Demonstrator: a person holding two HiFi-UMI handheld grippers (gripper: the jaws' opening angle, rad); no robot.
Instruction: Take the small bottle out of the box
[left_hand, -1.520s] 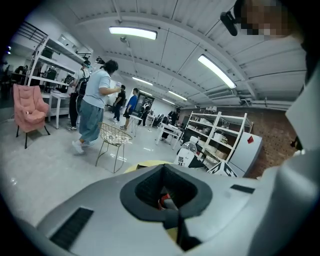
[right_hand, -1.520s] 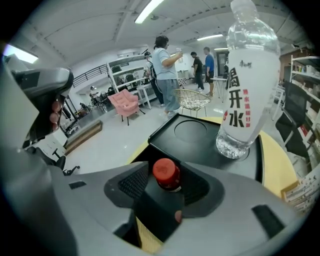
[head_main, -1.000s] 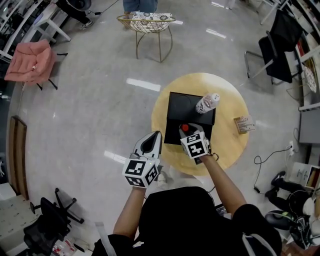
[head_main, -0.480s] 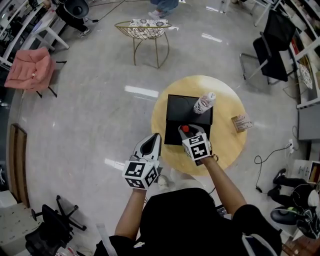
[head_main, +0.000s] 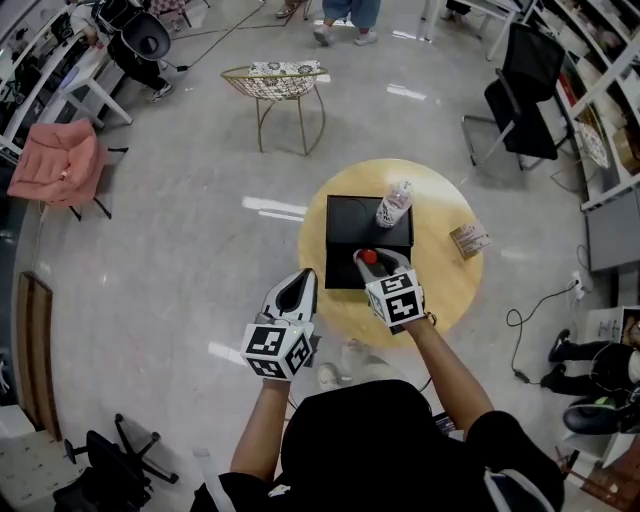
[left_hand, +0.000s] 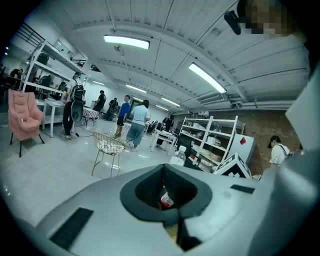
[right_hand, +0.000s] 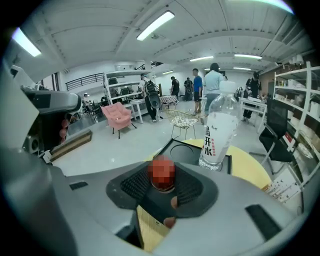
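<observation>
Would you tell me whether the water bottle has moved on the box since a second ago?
No. The water bottle still stands on the far right corner of the box, as seen in the head view.

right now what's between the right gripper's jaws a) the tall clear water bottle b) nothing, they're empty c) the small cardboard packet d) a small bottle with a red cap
d: in the right gripper view the red cap of the small bottle sits clamped between the ribbed pads of the right gripper, while the tall clear bottle stands apart, further off on the black box.
</observation>
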